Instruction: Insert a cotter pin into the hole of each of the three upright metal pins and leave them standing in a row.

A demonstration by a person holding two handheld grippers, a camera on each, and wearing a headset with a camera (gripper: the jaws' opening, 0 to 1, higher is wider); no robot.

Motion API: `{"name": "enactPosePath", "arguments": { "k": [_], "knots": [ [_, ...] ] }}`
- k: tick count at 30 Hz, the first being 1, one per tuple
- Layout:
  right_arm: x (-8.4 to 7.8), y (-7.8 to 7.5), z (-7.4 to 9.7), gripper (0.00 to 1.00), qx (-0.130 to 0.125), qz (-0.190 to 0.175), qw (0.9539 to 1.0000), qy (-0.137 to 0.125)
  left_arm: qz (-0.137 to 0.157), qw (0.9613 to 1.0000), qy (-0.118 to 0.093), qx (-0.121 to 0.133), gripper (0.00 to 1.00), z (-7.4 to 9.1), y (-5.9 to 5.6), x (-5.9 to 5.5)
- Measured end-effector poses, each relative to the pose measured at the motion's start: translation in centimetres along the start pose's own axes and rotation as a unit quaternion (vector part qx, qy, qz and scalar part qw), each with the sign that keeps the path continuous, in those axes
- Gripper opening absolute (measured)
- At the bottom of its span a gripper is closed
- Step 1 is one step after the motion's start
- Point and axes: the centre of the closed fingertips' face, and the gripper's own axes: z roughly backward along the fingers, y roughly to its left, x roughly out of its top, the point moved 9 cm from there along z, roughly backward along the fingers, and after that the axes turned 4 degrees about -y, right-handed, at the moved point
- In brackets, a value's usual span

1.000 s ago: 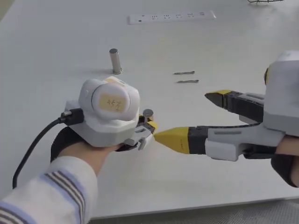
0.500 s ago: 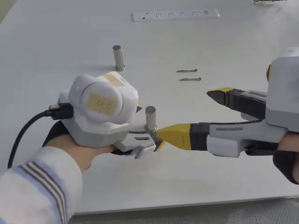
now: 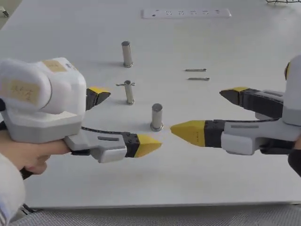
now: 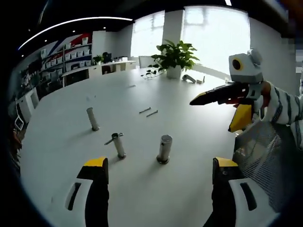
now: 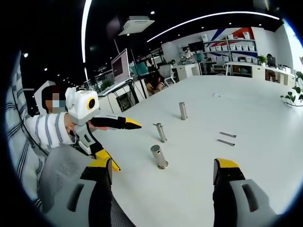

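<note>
A white tabletop (image 3: 225, 160) carries everything. The left tongs (image 3: 131, 118), white with yellow-tipped black jaws, stand wide apart and hold nothing. A pale yellow sticker (image 3: 21, 90) on their housing bears writing too blurred to read. The right tongs (image 3: 198, 110) are equally wide and empty. A white power strip (image 3: 186, 13) lies at the far edge. Three upright steel pins stand in a slanting row: the far pin (image 3: 126, 53), the middle pin (image 3: 129, 96) with an inserted cotter pin (image 3: 126, 84) through its top, and the near pin (image 3: 156, 117). Two loose cotter pins (image 3: 195, 70) lie side by side off to their right.

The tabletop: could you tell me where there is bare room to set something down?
Bare: the table between the power strip and the two loose cotter pins, and left of the far pin. Crowded: the centre, with three metal pins, the left tool and the right tool.
</note>
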Motion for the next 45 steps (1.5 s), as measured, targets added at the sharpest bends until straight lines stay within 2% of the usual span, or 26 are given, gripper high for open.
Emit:
{"name": "enactPosePath", "arguments": {
  "k": [3,5,6,8,10,14,20,23,27,28,31,32,33,34,35,36,38,40,42,45],
  "knots": [
    [0.1,-0.4,0.1,0.86,-0.004,0.005,1.0,0.005,0.032,0.9994,0.006,0.007,0.9,0.6,0.4,-1.1],
    [0.2,-0.6,0.2,0.85,-0.007,0.013,0.9999,0.008,0.04,0.9991,-0.007,0.007,0.93,0.8,0.3,-1.4],
    [0.4,-0.9,0.2,0.84,-0.012,0.032,0.9994,0.009,0.033,0.999,-0.029,0.005,0.94,0.9,0.2,-1.3],
    [0.7,-1.5,0.4,0.81,-0.023,0.057,0.998,0.018,0.03,0.999,-0.031,0.008,0.95,1.1,0.0,-1.3],
    [0.9,-1.9,0.4,0.78,-0.022,0.068,0.9971,0.024,0.025,0.9992,-0.032,0.007,0.96,1.1,-0.2,-1.2],
    [1.8,-3.2,0.3,0.74,-0.027,0.107,0.9927,0.049,0.033,0.9986,-0.041,-0.001,0.99,0.9,-0.6,-1.1],
    [3.4,-5.4,-0.2,0.68,-0.027,0.156,0.9845,0.075,0.039,0.9984,-0.04,-0.011,0.99,0.8,-1.1,-1.2],
    [4.6,-7.1,-0.6,0.61,-0.034,0.202,0.9743,0.093,0.034,0.9985,-0.042,-0.011,0.99,0.8,-1.2,-1.3],
    [5.8,-8.2,-0.9,0.44,-0.033,0.254,0.9591,0.12,0.047,0.9978,-0.044,-0.015,0.99,0.9,-1.4,-1.6],
    [6.2,-8.7,-1.2,0.42,-0.027,0.272,0.9526,0.134,0.047,0.9979,-0.042,-0.015,0.99,0.9,-1.4,-1.6],
    [7.0,-10.2,-2.0,0.33,-0.031,0.298,0.9406,0.16,0.051,0.9978,-0.041,-0.015,0.99,1.0,-1.4,-1.9],
    [7.2,-10.5,-2.3,0.29,-0.038,0.293,0.9426,0.157,0.053,0.9976,-0.042,-0.014,0.99,1.0,-1.3,-2.0],
    [7.4,-10.8,-2.5,0.2,-0.041,0.292,0.9425,0.157,0.06,0.9974,-0.04,-0.011,0.99,1.1,-1.2,-2.2],
    [7.6,-11.1,-2.6,0.14,-0.042,0.294,0.942,0.157,0.061,0.9973,-0.04,-0.009,0.99,1.1,-1.1,-2.3],
    [7.9,-11.9,-3.0,0.1,-0.042,0.299,0.9395,0.162,0.062,0.9973,-0.04,-0.007,0.99,1.3,-1.1,-2.4],
    [8.0,-12.1,-3.2,0.08,-0.04,0.303,0.9371,0.169,0.063,0.9972,-0.04,-0.007,0.99,1.3,-1.1,-2.4],
    [8.0,-12.7,-3.7,0.1,-0.03,0.317,0.927,0.198,0.066,0.9969,-0.042,-0.007,0.98,1.6,-1.0,-2.4],
    [8.0,-13.1,-4.2,0.12,-0.02,0.333,0.918,0.215,0.068,0.9968,-0.044,-0.006,0.98,1.7,-0.9,-2.3],
    [8.1,-13.4,-4.8,0.11,-0.01,0.339,0.9133,0.225,0.07,0.9965,-0.044,-0.005,0.98,1.8,-0.7,-2.3],
    [8.0,-14.0,-5.9,0.1,0.009,0.363,0.8958,0.257,0.07,0.9965,-0.045,-0.005,0.98,1.9,-0.8,-2.2]
  ]
}}
